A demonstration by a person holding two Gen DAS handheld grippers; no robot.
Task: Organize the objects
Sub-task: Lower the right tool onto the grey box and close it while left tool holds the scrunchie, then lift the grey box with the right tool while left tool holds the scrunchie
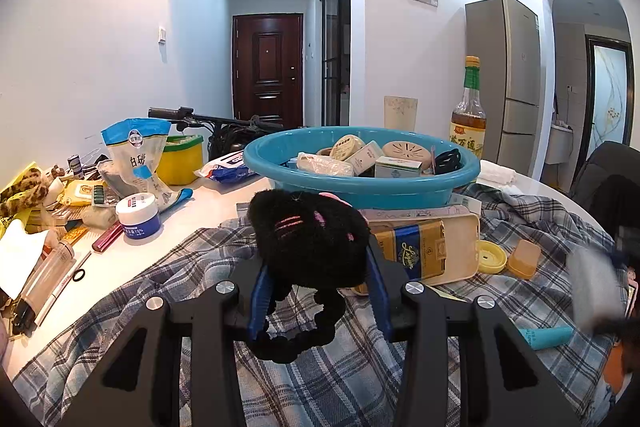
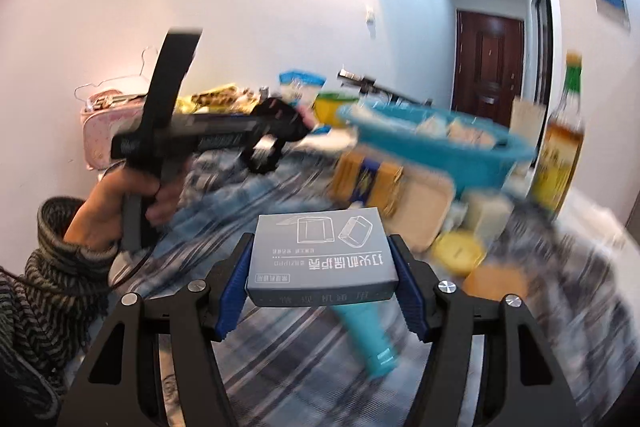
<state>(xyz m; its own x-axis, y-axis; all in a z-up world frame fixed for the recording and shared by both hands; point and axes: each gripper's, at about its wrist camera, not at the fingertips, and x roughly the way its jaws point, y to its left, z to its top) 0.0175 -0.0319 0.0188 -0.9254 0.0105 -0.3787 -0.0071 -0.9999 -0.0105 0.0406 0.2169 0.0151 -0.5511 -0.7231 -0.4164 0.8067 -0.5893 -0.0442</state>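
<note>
Risk: right gripper [image 2: 323,281] fingers clamp the grey carton [image 2: 320,259] by its edges (left gripper [image 1: 316,263] pinches a black plush toy [image 1: 310,235]), so a swing toward the blue basin [image 2: 516,151] may twist it free

Right wrist view: all beyond the grey box [image 2: 322,259] is motion-blurred, incl. basin [image 2: 440,139] contents, bottle [image 2: 560,147] label and the plaid cloth [image 2: 280,339]; box hides the upper part of the teal tube [image 2: 368,339]. Left wrist view: black plush [image 1: 310,235] covers the left gripper's [image 1: 316,267] fingertips and part of the yellow pack [image 1: 420,251]; a blurred grey shape [image 1: 596,287] at right edge can't be identified from this view. Basin [image 1: 360,183] wall hides the lower parts of items inside; print on left-side clutter [image 1: 60,195] mostly too small to read.
</note>
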